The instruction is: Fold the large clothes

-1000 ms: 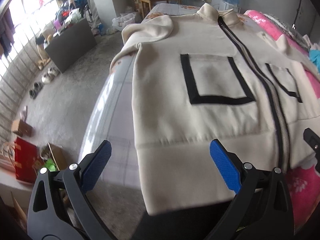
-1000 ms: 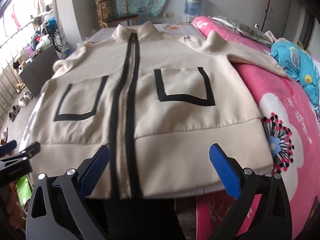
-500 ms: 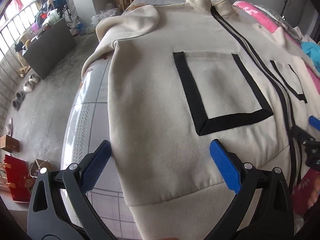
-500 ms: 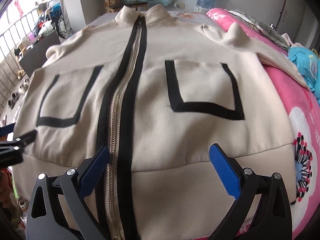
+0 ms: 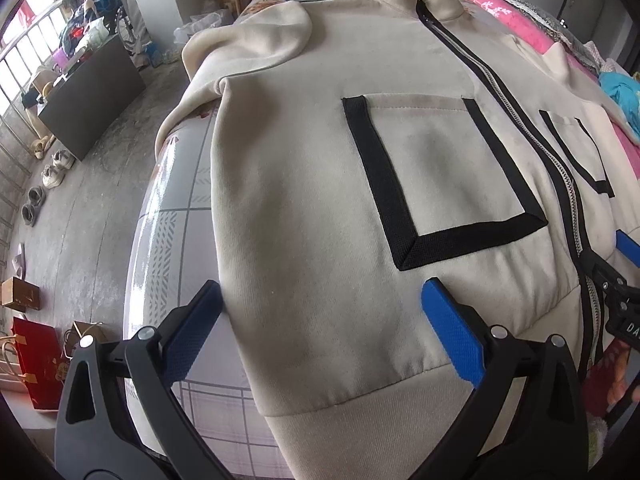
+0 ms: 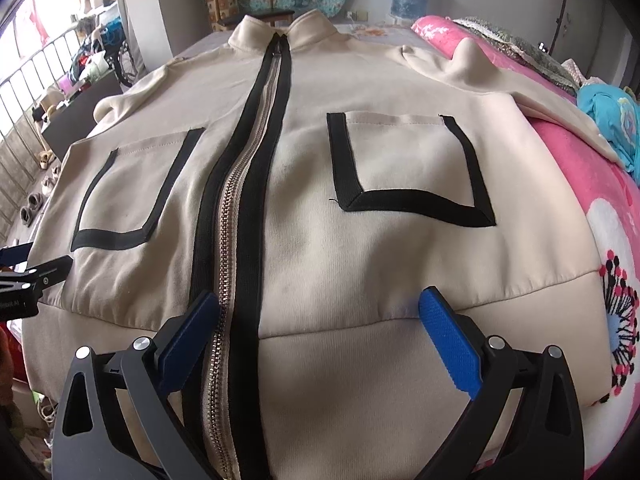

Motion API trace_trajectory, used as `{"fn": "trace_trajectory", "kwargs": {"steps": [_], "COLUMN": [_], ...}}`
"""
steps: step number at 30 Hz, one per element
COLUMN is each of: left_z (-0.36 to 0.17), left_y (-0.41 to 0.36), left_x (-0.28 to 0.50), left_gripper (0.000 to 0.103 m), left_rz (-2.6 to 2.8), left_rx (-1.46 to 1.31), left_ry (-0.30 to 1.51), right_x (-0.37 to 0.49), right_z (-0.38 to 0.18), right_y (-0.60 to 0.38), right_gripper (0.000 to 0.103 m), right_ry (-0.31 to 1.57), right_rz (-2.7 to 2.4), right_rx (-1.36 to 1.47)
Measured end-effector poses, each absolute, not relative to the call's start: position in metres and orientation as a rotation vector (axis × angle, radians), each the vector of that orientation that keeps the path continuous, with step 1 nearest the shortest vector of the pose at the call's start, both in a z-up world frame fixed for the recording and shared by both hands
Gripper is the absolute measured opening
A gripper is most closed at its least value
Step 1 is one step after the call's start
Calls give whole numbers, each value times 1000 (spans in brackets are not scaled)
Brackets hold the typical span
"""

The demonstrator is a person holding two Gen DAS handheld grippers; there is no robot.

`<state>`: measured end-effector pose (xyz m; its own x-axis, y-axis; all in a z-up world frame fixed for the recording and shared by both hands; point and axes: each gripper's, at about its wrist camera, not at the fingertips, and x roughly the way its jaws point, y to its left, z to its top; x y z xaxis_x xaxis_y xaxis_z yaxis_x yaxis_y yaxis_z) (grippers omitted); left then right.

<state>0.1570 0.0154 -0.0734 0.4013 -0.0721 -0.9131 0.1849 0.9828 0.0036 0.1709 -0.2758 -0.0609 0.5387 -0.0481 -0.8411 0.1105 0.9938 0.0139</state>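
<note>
a cream fleece jacket (image 6: 320,248) with black-taped square pockets is laid flat beneath the left gripper (image 5: 320,320) and right gripper (image 6: 320,320), both spread wide, nothing held.

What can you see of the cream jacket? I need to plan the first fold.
The cream jacket lies front up and spread flat on the bed, collar at the far end, ribbed hem nearest. It looks like soft fleece. A black-edged zipper, closed, runs down the middle, with a black-trimmed patch pocket on each side. Both sleeves lie out sideways. Neither open tool, left or right, grips it.
</note>
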Motion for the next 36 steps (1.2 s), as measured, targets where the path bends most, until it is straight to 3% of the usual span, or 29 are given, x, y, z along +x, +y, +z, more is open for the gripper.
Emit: {"fn": "trace_trajectory", "kwargs": {"steps": [6, 14, 19, 24, 25, 27, 30, 36], "left_z": [-73, -74, -68, -52, -51, -49, -52, -59], "left_y": [13, 14, 20, 36, 38, 44, 58, 77], "left_x": [156, 155, 145, 118, 114, 102, 86, 70], "left_gripper": [97, 97, 97, 94, 92, 75, 61, 50], "left_rz": [-157, -160, -164, -176, -173, -164, -152, -139], "left_rx": [120, 114, 110, 55, 53, 45, 1, -79], "left_ry": [1140, 1128, 1090, 1025, 1019, 1016, 1036, 1057], "right_x": [173, 143, 140, 137, 137, 134, 130, 125], "right_z": [-53, -16, -22, -36, -41, -42, -42, -41], "right_y": [-286, -388, -429, -442, -444, -440, -433, -429], "right_gripper": [97, 97, 97, 89, 87, 84, 77, 61], "right_ry": [1030, 895, 903, 936, 952, 952, 962, 985], "right_rz": [-32, -253, -272, -223, -216, -227, -217, -238], "right_rx": [82, 195, 224, 276, 289, 268, 233, 156]}}
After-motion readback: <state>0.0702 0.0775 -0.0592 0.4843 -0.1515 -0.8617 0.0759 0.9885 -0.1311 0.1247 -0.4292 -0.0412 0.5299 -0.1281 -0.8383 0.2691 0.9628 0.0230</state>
